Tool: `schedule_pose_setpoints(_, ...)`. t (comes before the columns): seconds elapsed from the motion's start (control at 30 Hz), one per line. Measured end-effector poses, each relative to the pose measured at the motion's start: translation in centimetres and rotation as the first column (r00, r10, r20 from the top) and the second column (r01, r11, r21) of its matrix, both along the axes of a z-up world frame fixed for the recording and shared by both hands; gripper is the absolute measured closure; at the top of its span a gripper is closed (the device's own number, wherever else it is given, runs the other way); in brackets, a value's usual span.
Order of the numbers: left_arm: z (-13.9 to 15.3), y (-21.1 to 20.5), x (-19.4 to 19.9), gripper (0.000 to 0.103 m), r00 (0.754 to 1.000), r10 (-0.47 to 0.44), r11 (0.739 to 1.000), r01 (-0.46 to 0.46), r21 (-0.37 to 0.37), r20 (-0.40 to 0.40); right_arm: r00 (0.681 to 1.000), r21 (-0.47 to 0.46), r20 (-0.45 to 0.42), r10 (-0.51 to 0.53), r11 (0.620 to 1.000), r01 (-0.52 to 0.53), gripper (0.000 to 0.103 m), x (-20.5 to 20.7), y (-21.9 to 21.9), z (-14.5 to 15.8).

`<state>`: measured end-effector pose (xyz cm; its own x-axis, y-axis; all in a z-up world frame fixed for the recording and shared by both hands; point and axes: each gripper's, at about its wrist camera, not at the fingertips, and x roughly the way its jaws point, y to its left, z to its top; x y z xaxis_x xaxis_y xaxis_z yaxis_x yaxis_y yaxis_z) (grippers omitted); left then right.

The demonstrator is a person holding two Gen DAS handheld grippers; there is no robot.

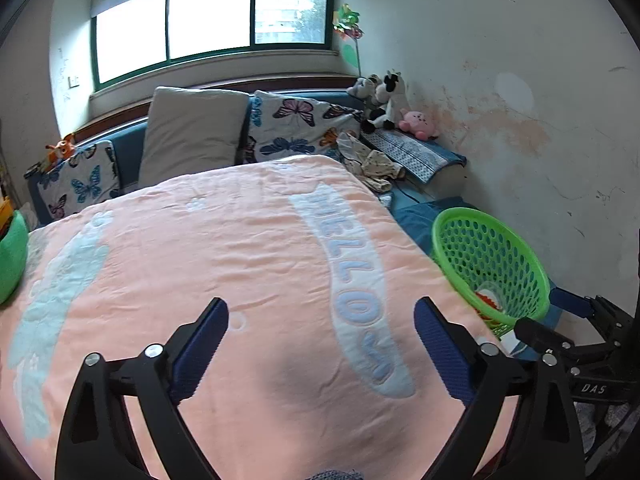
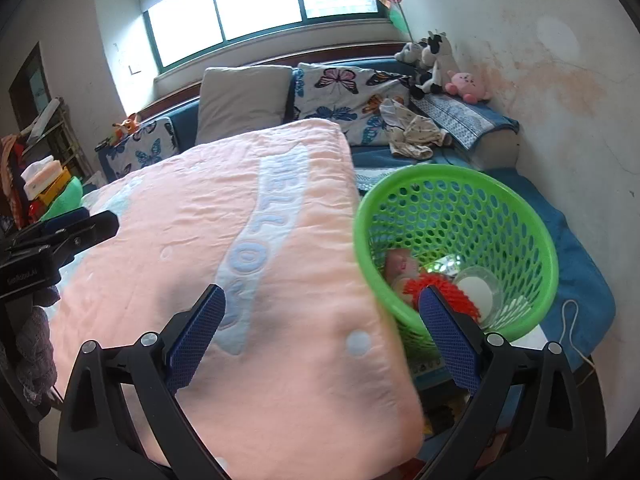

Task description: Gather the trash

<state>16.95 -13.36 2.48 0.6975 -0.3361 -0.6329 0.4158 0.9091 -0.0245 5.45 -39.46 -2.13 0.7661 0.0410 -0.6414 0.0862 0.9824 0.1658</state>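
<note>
A green perforated plastic basket (image 2: 460, 216) stands on the blue sheet at the right edge of the pink "HELLO" blanket (image 2: 248, 280); it also shows in the left wrist view (image 1: 488, 256). Inside it lie a red spiky piece (image 2: 440, 284), a clear plastic lid or cup (image 2: 476, 288) and a pinkish wrapper (image 2: 400, 264). My right gripper (image 2: 320, 308) is open and empty, hovering over the blanket's edge, its right finger in front of the basket. My left gripper (image 1: 320, 320) is open and empty above the blanket's middle. It also shows at the left of the right wrist view (image 2: 80, 228).
Pillows (image 1: 192, 132) with butterfly prints and plush toys (image 1: 384, 100) line the headboard under the window. Crumpled clothes (image 1: 372, 164) lie near a folded towel (image 1: 416, 152). A green cushion (image 1: 12, 256) sits at the bed's left. A cluttered shelf (image 2: 40, 168) stands left; a white cord (image 2: 572, 320) lies right.
</note>
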Motion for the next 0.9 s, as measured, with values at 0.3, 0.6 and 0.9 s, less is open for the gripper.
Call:
schedule_pose_setpoints(0.3,0.1,5.1,-2.7,0.008,0.997,0.064,0.998,-0.063,-0.007,0.039,0.999,0.005,0.006,0.036,0.999,-0.036,0.005,-1.1,3.2,0.3)
schedule_pose_setpoints(0.6,-1.0,8.9,-5.0,0.008,0.991,0.117,0.993,-0.118,0.012,0.066,0.998,0.025,0.015,0.055,0.998,-0.055,0.005,-2.3,5.5,0.2)
schedule_pose_setpoints(0.9,-1.6,10.2,-6.5,0.008,0.987,0.140,0.989,-0.143,0.031,0.084,0.996,0.000,0.023,0.086,0.996,-0.086,0.005,-2.9,7.3,0.3)
